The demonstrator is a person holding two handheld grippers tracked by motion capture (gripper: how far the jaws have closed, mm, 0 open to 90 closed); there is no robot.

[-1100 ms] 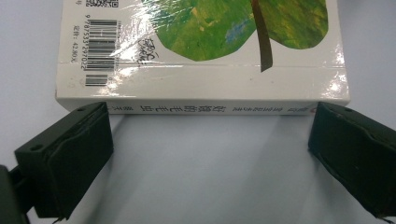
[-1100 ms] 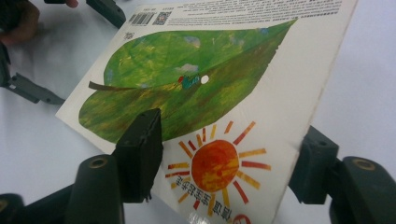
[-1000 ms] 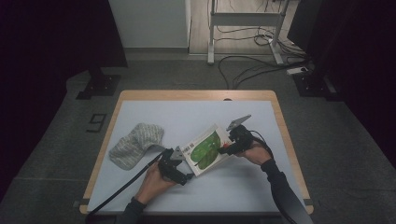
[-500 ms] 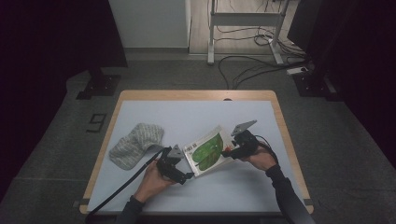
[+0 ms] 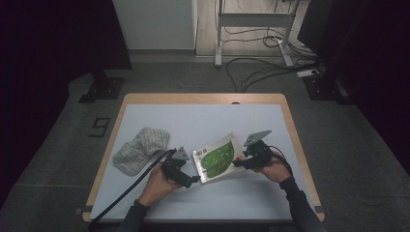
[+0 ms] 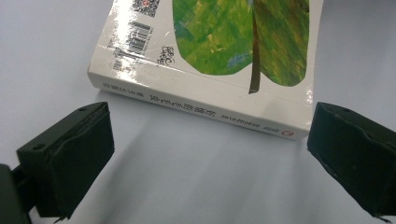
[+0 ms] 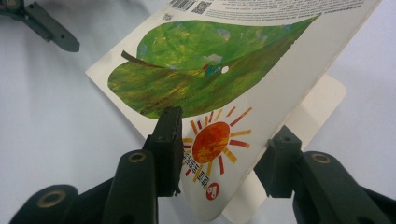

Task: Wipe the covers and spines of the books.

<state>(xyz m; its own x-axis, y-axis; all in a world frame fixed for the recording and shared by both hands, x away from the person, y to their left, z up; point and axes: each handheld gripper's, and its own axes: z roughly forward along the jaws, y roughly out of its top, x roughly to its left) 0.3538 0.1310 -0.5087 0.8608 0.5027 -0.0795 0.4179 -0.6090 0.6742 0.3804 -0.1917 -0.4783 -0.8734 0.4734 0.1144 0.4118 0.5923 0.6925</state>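
The black two-jaw right gripper had just been closing its jaws, and in the right gripper view they stood on either side of the lifted cover of the white picture book with the painted green leaf — one pad lay on the printed face beside the orange sun, the other behind the cover. Whether both pads already pressed the cover I could not tell for sure, but it looked gripped. Compared with the frame a second before, this gripper had moved a little toward the right edge of the table, and the cover edge it held stood higher off the pages below it.

The black two-jaw left gripper was in almost the same place as before. Its jaws stood wide open, with the book's spine just ahead of them and not touched — the pale surface showed between the pads and the book.

The book lay near the middle of the light blue table top, between the two grippers. Its long axis ran on a diagonal, from the near left corner by the left gripper up to the far right; the spine faced the left gripper.

Farther left, a grey knitted cloth lay well apart from the book, as in the earlier frame.
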